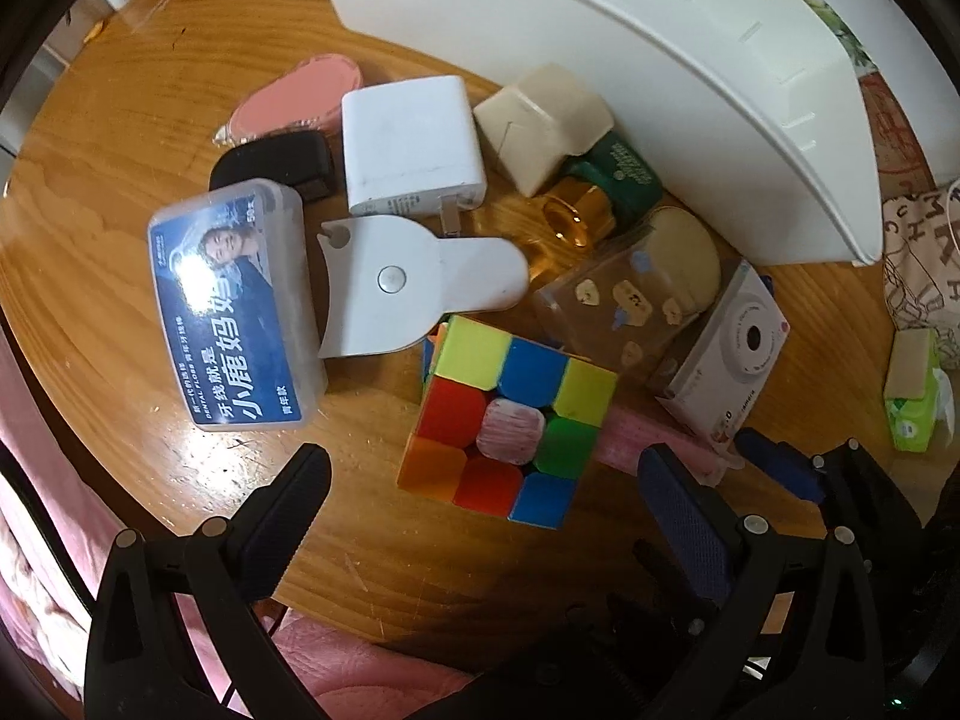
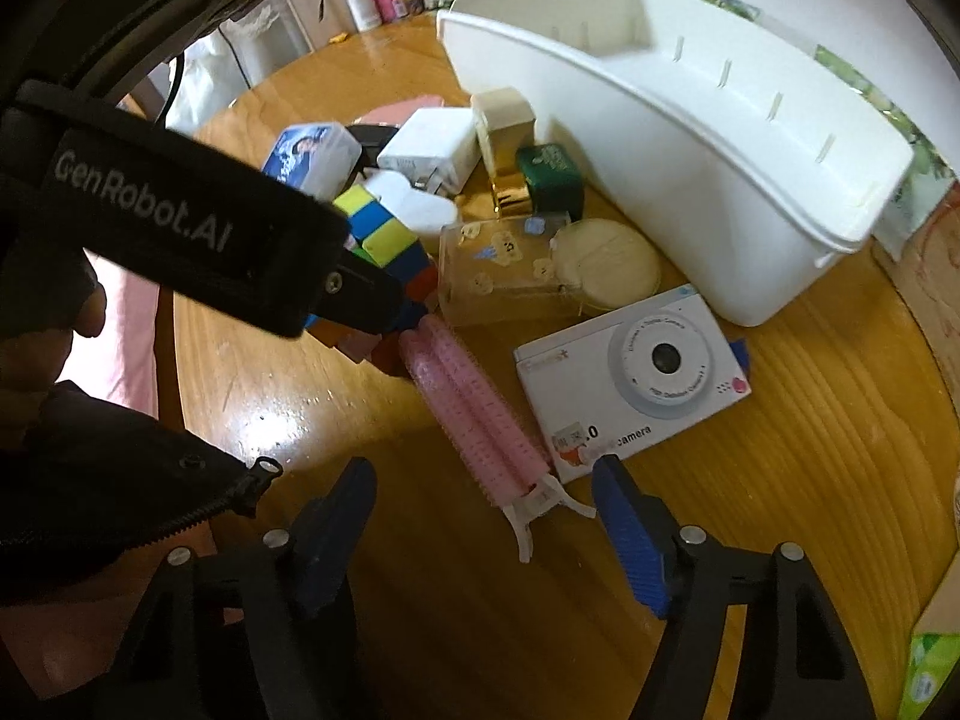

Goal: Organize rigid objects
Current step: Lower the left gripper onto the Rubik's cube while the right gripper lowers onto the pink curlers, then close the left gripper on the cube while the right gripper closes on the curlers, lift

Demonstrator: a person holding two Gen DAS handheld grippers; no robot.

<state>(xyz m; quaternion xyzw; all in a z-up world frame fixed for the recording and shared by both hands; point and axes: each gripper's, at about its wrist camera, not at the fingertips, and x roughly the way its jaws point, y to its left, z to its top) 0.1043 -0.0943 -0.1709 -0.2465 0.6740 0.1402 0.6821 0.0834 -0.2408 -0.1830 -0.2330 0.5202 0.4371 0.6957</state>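
A colourful puzzle cube (image 1: 510, 420) sits on the round wooden table (image 1: 150, 120), just ahead of my left gripper (image 1: 486, 471). That gripper hangs above it, pointing down, jaws open and wider than the cube, touching nothing. A pink hair roller clip (image 2: 474, 408) lies between the open fingers of my right gripper (image 2: 483, 474); its white clip end reaches in, but the blue pads (image 2: 630, 540) stand clear of it. A white toy camera (image 2: 636, 372) lies to the right of the roller. A large white bin (image 2: 690, 138) stands behind.
Packed around the cube are a blue floss box (image 1: 234, 306), a white charger (image 1: 408, 144), a white flat gadget (image 1: 408, 288), a clear stickered case (image 1: 618, 306), a green box (image 1: 624, 174) and a cream-capped bottle (image 1: 540, 126). A green tissue pack (image 1: 918, 402) lies far right. The table edge runs close below both grippers.
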